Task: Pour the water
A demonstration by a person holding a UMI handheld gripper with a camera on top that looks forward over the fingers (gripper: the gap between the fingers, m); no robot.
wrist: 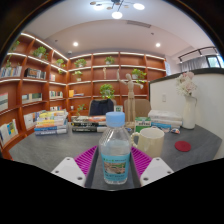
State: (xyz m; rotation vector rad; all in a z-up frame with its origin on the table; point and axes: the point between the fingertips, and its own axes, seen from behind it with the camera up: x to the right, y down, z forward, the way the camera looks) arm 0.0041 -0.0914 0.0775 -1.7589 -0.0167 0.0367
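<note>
A clear plastic water bottle (115, 150) with a blue cap and a pale blue label stands upright between my gripper's (112, 163) magenta pads (86, 160). Both pads press against its sides, so the gripper is shut on it. Just behind the bottle to the right is a cream mug (150, 141) with a handle, resting on the grey table (60, 150). The bottle's base is hidden by the gripper body.
A red coaster (183, 146) lies on the table right of the mug, near a white vase of flowers (188, 105). Stacks of books (52, 125) sit at the left back. Wooden shelves (100, 75) with plants line the walls.
</note>
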